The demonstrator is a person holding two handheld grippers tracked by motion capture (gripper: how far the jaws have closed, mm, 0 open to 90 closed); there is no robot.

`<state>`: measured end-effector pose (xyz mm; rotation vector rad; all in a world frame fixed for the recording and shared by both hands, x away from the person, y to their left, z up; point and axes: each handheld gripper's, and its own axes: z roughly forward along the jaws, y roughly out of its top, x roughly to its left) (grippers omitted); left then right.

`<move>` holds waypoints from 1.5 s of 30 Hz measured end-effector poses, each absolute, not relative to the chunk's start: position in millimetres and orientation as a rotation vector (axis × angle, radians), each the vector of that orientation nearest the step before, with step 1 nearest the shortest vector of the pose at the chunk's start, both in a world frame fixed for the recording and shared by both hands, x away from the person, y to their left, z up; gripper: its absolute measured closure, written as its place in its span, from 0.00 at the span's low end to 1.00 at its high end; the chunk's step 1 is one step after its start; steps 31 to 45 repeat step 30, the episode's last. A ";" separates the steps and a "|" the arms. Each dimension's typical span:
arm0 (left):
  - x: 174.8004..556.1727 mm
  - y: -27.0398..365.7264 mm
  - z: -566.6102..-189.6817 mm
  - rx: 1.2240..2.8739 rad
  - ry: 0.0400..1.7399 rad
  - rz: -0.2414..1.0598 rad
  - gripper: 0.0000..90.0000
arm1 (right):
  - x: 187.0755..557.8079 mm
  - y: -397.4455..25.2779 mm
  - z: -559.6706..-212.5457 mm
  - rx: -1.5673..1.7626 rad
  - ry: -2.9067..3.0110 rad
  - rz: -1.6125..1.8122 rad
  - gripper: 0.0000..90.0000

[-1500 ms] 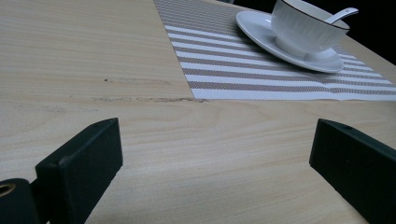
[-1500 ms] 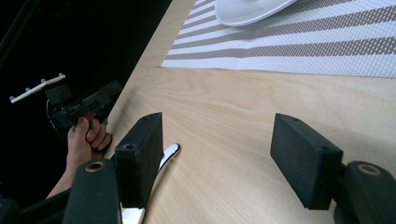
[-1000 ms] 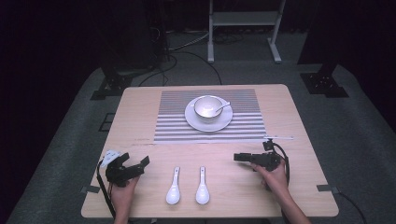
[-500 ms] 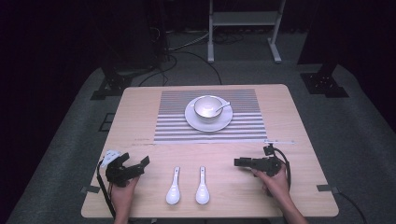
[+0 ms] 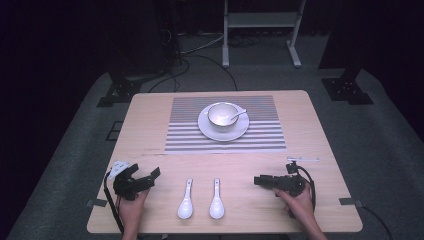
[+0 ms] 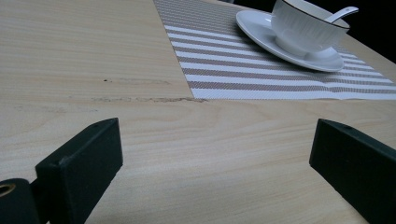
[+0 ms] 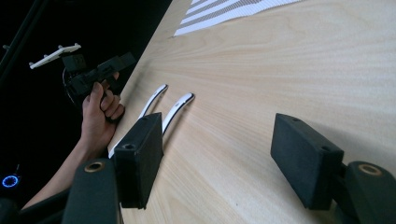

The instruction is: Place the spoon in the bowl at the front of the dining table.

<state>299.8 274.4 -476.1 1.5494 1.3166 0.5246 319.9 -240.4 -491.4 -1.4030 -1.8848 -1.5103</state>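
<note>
Two white spoons [image 5: 186, 201] [image 5: 217, 200] lie side by side near the table's front edge, handles pointing away from me. My left gripper [image 5: 148, 175] rests open on the table to their left, jaws wide apart [image 6: 215, 158] with bare wood between them. To their right my right gripper [image 5: 258, 180] is open [image 7: 219, 154] and points left toward the spoons [image 7: 180, 105]. A white bowl [image 5: 222, 115] with a third spoon [image 5: 239, 115] in it stands on a saucer [image 5: 240, 131] on the striped placemat [image 5: 185, 137].
The wooden table [image 5: 310, 130] has bare wood between the placemat and the spoons. A small white strip [image 5: 303, 159] lies near the right edge. A metal stand [image 5: 260, 30] and dark equipment bases stand on the floor beyond the table.
My right gripper has shifted slightly toward the front edge of the table. The left gripper, spoons and bowl have not moved.
</note>
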 end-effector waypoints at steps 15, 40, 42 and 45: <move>299.8 273.9 -476.2 1.551 1.317 0.528 0.01 | 304.6 -243.5 -491.3 -1.392 -1.882 -1.535 0.36; 300.2 273.8 -476.2 1.553 1.317 0.528 0.01 | 289.9 -251.0 -493.7 -1.394 -1.866 -1.592 0.36; 300.2 273.8 -476.2 1.553 1.317 0.528 0.01 | 289.9 -251.0 -493.7 -1.394 -1.866 -1.592 0.36; 300.2 273.8 -476.2 1.553 1.317 0.528 0.01 | 289.9 -251.0 -493.7 -1.394 -1.866 -1.592 0.36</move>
